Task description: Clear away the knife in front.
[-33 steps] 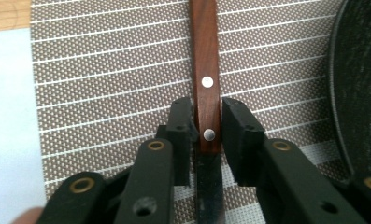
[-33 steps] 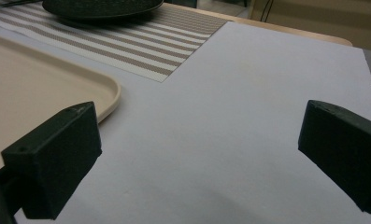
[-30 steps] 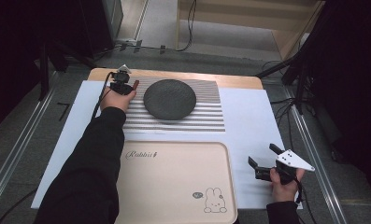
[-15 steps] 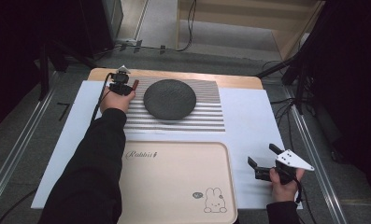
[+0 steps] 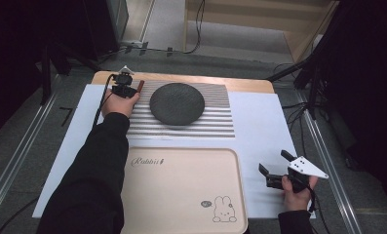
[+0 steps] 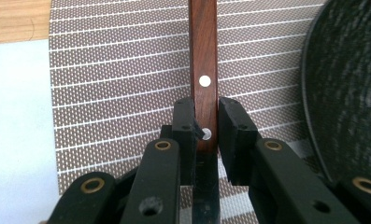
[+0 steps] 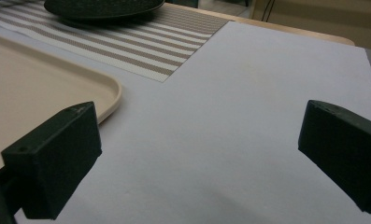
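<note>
Wooden handle (image 6: 203,70), riveted, sits clamped in the left tool (image 6: 205,130); the right tool (image 7: 197,154) gapes wide.

The left gripper (image 6: 205,122) is reaching over a brown striped placemat (image 6: 122,84), its two black jaws standing to either side of a dark wooden handle (image 6: 203,70) with two pale rivets. The left jaw is pressing against the handle's side; the right jaw is sitting just beside it, and whether it is touching cannot be told. The handle is running straight away toward the mat's far edge. A dark textured plate (image 6: 346,88) is lying on the mat's right side. Pale sheet (image 6: 15,130) is showing past the mat's left edge, with bare wooden table (image 6: 15,18) at the top left corner.
</note>
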Demonstrator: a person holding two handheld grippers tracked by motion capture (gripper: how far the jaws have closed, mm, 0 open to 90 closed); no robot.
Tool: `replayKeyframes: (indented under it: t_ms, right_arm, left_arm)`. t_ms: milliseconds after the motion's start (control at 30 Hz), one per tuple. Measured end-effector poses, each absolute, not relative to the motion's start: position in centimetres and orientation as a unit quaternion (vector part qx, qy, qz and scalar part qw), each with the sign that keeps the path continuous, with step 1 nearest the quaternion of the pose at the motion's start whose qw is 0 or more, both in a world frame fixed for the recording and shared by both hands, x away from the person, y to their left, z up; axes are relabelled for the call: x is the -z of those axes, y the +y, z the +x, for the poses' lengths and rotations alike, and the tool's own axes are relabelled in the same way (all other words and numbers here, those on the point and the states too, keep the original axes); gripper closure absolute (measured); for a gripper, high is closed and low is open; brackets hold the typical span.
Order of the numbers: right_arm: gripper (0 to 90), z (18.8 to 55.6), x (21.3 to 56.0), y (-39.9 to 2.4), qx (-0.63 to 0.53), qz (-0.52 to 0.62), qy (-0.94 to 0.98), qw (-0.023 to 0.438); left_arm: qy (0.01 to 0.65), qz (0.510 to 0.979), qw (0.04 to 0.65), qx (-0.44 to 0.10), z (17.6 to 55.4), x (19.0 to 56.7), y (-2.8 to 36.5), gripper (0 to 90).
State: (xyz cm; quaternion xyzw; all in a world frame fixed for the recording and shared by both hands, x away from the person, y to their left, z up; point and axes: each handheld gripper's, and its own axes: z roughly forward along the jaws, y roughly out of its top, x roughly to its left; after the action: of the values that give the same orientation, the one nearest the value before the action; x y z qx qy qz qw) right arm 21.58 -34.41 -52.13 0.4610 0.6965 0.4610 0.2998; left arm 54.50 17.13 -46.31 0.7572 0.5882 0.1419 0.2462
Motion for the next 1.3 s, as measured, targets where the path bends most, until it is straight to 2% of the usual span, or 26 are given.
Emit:
replayKeyframes:
  t_ms: [633, 1300]
  right_arm:
    - [0.0, 21.6, 52.1, -34.5, -0.464, 0.462, 0.694, 0.3]
    - [0.0, 21.6, 52.1, -34.5, -0.463, 0.46, 0.696, 0.3]
  left_arm:
    - [0.577, 0.753, 0.285, -0.139, 51.5, 43.7, 18.5, 76.6]
    - [0.54, 0.773, 0.305, -0.13, 46.2, 42.6, 18.5, 76.6]
